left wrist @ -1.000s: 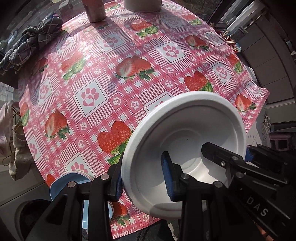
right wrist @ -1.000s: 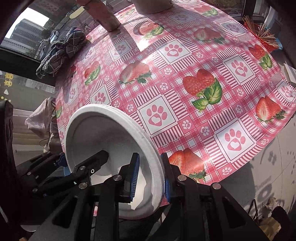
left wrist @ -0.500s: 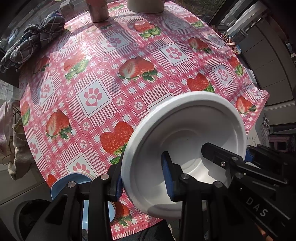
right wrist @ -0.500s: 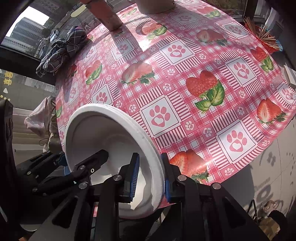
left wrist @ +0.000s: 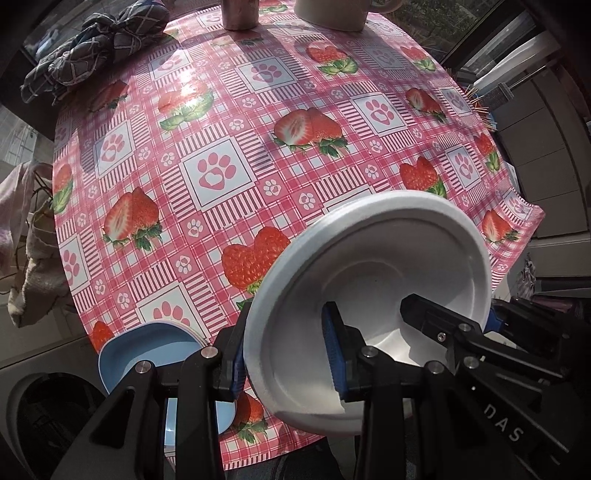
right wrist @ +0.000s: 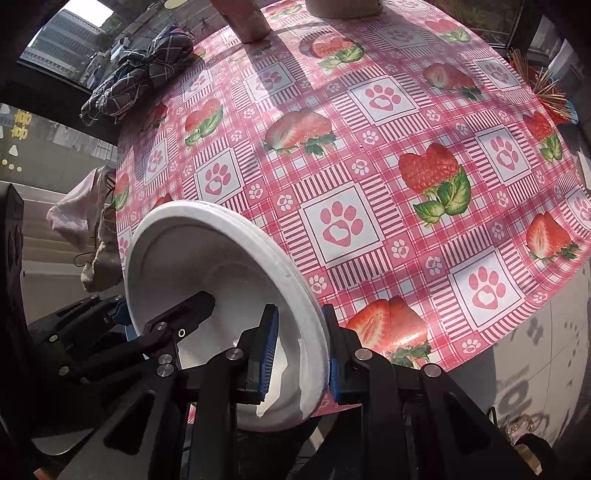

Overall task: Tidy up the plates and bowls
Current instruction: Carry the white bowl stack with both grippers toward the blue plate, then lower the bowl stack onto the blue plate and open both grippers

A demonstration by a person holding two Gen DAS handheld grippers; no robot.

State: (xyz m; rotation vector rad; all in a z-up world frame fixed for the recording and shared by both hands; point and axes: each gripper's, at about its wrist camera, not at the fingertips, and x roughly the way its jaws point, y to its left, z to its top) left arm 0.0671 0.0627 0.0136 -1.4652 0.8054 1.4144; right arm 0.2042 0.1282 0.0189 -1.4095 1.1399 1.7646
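A white foam bowl is held in the air above the near edge of the table, tilted. It looks like a nested stack, with layered rims in the right wrist view. My left gripper is shut on its left rim. My right gripper is shut on its right rim, and its black fingers show inside the bowl in the left wrist view. A blue bowl sits on the table's near left edge, below the left gripper.
The round table has a pink strawberry and paw-print cloth. At the far side stand a white cup, a brownish container and a dark checked cloth bundle. A bundle of sticks lies at the right edge.
Both grippers and the white bowl have moved forward and up over the table. The far objects appear closer. The grip has not changed.
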